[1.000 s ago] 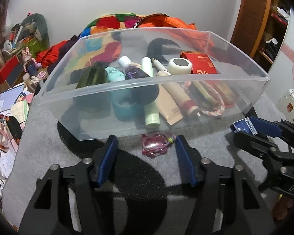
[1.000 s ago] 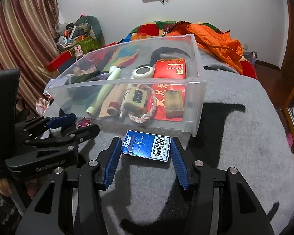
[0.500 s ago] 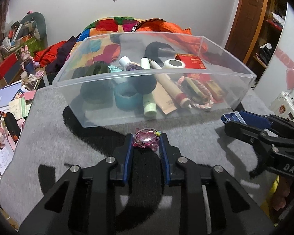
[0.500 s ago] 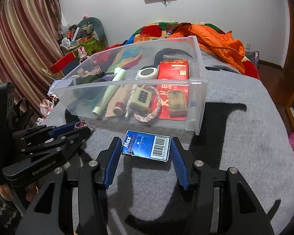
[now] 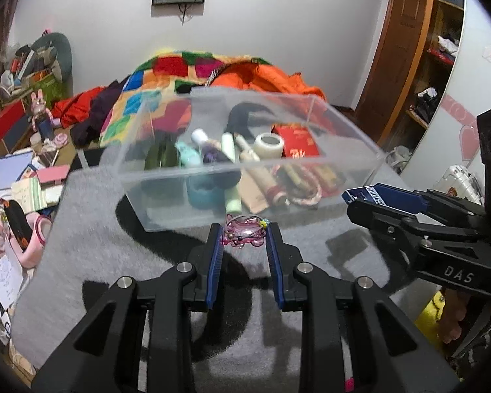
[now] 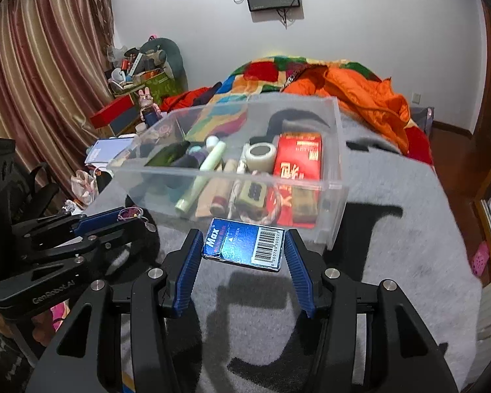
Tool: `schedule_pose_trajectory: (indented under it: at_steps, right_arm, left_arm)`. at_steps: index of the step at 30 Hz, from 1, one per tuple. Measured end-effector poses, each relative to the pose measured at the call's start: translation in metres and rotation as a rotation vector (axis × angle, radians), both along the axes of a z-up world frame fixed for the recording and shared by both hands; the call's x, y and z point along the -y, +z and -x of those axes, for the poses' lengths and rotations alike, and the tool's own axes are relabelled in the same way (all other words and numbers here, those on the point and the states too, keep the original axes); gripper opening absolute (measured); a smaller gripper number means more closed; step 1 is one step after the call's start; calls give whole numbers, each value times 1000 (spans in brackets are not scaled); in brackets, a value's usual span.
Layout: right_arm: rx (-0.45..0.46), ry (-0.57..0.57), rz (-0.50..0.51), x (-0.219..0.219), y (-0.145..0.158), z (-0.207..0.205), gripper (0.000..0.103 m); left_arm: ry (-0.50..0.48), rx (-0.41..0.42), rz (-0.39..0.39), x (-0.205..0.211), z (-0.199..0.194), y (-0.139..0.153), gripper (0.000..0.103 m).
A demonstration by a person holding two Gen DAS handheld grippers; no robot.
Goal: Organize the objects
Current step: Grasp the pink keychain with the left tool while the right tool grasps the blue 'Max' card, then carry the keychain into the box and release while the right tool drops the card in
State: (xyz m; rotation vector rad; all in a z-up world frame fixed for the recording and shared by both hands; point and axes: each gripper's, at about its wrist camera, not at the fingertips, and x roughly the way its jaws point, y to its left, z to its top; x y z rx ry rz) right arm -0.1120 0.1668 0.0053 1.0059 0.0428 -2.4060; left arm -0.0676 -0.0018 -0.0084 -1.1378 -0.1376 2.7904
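The left claw (image 5: 244, 239) is drawn narrow on a small pink trinket (image 5: 244, 234), which sits pinched between the blue pads near their tips and appears lifted clear of the grey blanket (image 5: 91, 229), though the blur makes that hard to judge. The right claw (image 6: 242, 245) stands at a middling width, clamped on a blue carton (image 6: 244, 244) with a barcode, held flat and off the blanket, its shadow showing below. Just beyond both claws, on the far side, lies the clear plastic bin (image 6: 330, 196), already holding tubes, a roll of tape (image 6: 262, 154), a red packet (image 6: 298, 159) and a rope ring. The trinket hangs near the bin's near wall towards its left half; the carton hangs near the wall towards its right end. The step in hand looks like carrying both picked things to the bin. The next move calls for raising each over the near rim, then loosening the grip above a free patch inside.
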Motion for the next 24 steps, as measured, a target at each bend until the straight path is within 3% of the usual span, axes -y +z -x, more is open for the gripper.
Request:
schedule_pose_trajectory:
  at_steps: [13, 24]
  right_arm:
    - [-100, -20, -2, 4, 39, 21, 48]
    - [-87, -14, -5, 18, 33, 39, 48]
  left_arm:
    - [22, -94, 15, 9, 14, 36, 26]
    - [51, -73, 4, 15, 45, 32, 26]
